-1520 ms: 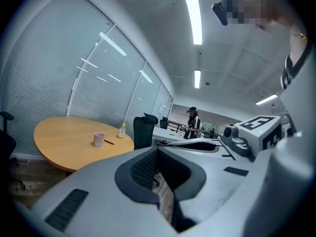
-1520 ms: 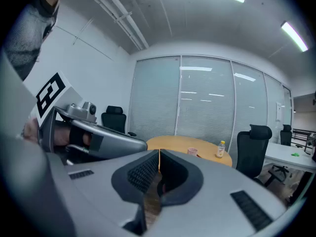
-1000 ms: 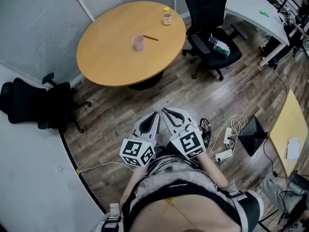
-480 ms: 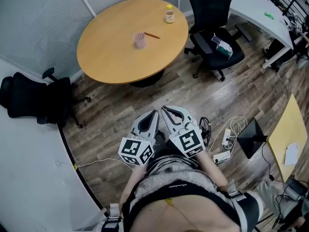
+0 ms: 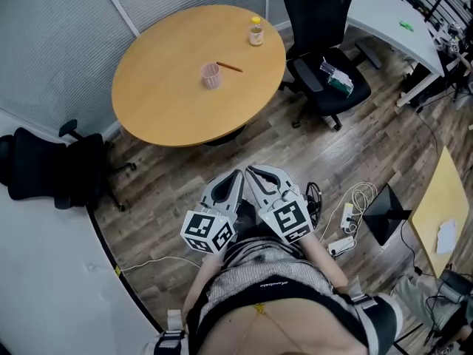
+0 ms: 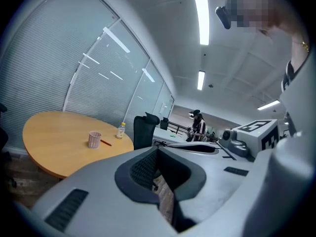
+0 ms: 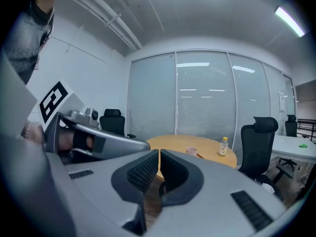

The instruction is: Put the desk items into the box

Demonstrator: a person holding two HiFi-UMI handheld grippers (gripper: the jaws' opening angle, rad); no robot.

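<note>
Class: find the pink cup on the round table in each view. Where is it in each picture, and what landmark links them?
Head view: pink cup upper centre, on the round table.
Left gripper view: pink cup left of centre, mid height.
Right gripper view: pink cup just right of centre.
Shared landmark: the small bottle, right of the cup in every view.

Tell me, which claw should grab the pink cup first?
Probably left, but only just. The left claw and right claw are shut, empty and side by side, away from the table. The pink cup sits more toward the left claw's side; the bottle lines up with the right.
</note>
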